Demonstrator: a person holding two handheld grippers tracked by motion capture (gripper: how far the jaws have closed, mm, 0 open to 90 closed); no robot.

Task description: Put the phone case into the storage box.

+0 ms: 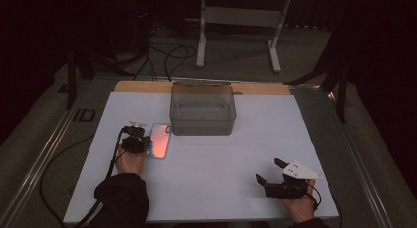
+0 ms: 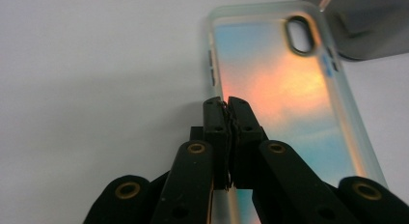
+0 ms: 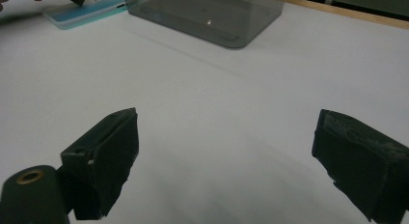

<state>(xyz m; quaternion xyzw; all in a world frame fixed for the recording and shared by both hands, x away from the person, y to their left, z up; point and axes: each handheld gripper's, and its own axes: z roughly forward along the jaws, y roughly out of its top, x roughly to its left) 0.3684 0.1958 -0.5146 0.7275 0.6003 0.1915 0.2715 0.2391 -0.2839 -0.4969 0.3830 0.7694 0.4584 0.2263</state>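
L tool (image 2: 226, 105) is pinching shut on the phone case (image 2: 284, 98) edge; case is lying flat on the bench (image 1: 221, 179) beside the grey bin (image 1: 202, 110). R tool (image 3: 226, 156) is idling wide. Keep grip firm, lift level twd bin.

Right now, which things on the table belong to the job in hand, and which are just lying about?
In the job:
- phone case, iridescent, flat on the white table
- left claw, shut on the phone case's near edge
- grey translucent bin, right beside the phone case, probably its destination

Standing by:
- right claw, open over bare table
- white frame on the floor behind
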